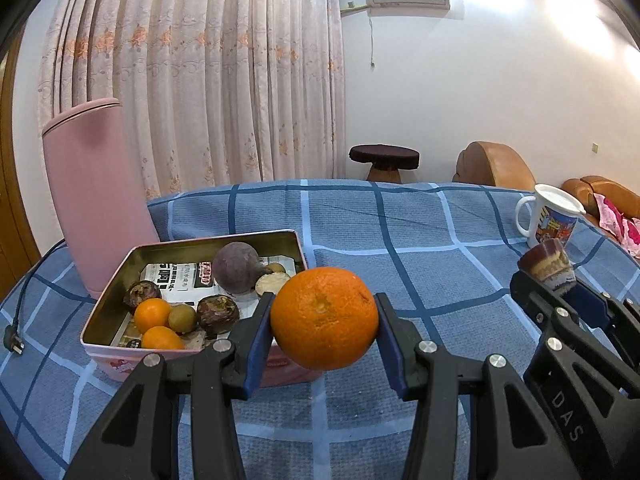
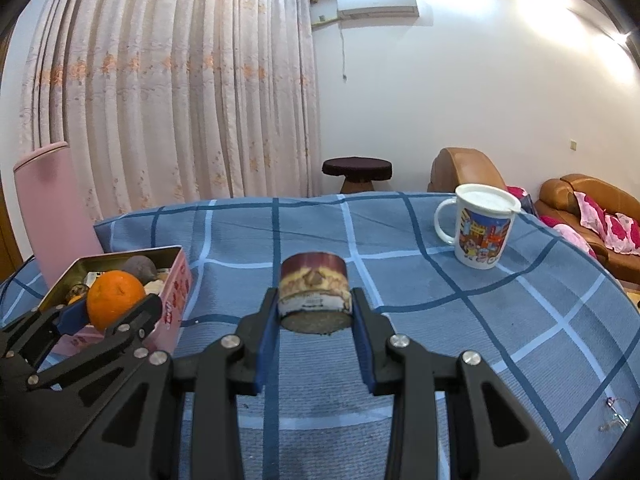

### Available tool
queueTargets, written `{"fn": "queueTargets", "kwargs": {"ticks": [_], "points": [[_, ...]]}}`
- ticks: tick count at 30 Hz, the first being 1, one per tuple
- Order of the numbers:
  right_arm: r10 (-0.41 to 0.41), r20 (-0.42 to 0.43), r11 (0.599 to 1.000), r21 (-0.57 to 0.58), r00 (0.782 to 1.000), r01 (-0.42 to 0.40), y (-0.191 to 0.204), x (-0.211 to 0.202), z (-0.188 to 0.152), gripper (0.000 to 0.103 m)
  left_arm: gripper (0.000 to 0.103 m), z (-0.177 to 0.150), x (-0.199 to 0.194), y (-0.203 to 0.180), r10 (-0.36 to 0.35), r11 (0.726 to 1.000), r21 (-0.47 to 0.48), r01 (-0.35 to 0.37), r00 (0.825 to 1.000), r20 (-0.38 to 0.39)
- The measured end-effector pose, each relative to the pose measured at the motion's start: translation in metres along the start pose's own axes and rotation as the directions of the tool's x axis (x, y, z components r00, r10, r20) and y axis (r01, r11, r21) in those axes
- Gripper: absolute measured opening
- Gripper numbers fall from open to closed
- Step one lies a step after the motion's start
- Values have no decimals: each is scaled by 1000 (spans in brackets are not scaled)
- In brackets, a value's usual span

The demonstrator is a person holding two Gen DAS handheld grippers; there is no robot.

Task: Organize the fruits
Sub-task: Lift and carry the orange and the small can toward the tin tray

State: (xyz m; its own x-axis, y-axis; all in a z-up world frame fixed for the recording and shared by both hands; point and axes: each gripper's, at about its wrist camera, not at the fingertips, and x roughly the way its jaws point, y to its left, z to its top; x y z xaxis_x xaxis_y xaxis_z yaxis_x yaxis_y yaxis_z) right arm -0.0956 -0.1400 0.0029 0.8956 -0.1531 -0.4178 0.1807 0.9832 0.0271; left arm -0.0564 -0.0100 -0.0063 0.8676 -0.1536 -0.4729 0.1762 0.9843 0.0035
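A large orange is clamped in my left gripper, held above the table just right of the open tin box. The box holds two small oranges, a big purple fruit, dark wrinkled fruits and a small yellowish one on printed paper. My right gripper is shut on a small round labelled can, lifted off the cloth to the right. In the right wrist view the left gripper with its orange hangs in front of the pink-sided box.
A tall pink cylinder stands behind the box with a black cord and plug beside it. A lidded picture mug sits at the far right of the blue checked tablecloth. Curtains, a stool and a brown sofa lie beyond.
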Motion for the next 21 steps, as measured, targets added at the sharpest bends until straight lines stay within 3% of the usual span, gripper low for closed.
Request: {"fn": "queueTargets", "kwargs": {"ticks": [21], "points": [[52,17,998,-27,998,-52,31,-10,-5,37,50,-6,-11,25,15,1000,6,-16,1000,5]]}}
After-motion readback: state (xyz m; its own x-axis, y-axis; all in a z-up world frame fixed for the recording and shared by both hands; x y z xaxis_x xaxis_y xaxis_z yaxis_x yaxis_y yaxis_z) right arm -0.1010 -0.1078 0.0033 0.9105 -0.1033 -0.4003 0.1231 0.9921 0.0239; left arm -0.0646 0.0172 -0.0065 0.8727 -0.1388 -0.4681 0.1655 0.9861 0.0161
